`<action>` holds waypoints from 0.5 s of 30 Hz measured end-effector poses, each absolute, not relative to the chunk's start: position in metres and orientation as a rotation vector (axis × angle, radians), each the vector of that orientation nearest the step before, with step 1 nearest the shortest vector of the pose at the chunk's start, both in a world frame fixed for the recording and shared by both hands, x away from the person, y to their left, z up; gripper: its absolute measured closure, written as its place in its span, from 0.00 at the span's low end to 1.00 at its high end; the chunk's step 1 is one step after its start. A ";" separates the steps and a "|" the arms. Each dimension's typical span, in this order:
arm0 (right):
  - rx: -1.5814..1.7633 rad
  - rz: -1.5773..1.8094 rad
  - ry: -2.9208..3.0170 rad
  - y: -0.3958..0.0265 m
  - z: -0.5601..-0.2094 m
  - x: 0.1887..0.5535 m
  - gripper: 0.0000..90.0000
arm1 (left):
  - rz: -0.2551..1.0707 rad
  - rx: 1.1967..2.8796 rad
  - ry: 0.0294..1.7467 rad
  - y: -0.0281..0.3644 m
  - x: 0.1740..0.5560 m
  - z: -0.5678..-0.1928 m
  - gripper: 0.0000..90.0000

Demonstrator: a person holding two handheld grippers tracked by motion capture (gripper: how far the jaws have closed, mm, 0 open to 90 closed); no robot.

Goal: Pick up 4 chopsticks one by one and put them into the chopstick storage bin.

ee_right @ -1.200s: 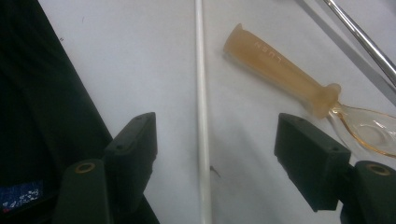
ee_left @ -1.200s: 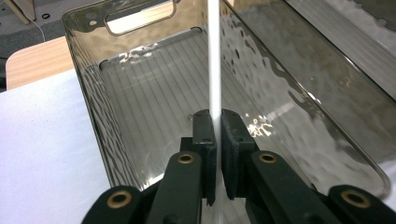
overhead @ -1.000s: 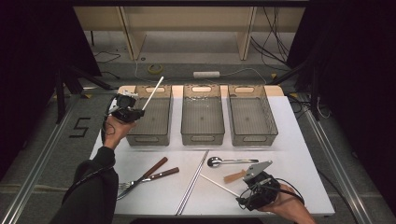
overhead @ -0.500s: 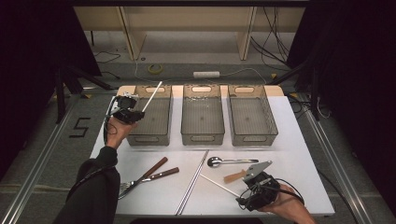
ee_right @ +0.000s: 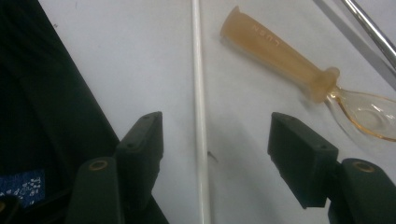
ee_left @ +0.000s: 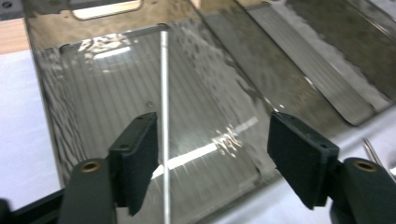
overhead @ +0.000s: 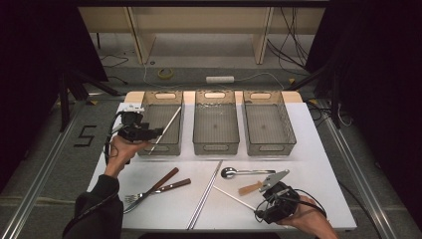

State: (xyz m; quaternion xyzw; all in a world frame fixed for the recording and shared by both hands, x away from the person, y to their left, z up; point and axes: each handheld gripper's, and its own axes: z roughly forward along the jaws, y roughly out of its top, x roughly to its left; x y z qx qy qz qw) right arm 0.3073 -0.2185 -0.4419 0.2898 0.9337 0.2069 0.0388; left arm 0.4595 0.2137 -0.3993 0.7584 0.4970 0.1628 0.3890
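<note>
The white table [overhead: 318,164] carries three bins; the left bin [overhead: 149,112] holds a white chopstick [overhead: 166,128], long axis running one to seven o'clock. The left gripper [ee_left: 212,154] has just been opening, released. The right gripper [ee_right: 215,154] gapes, closing around another chopstick [ee_right: 198,93], twelve to six.

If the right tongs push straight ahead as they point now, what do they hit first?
Most likely the white chopstick lying on the table, lined up between the open right tongs. The orange-handled spoon lies off to one side.
</note>
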 end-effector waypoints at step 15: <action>0.920 0.444 2.932 -0.217 -0.443 0.308 0.64 | 0.444 1.923 1.097 0.193 0.401 -0.400 0.23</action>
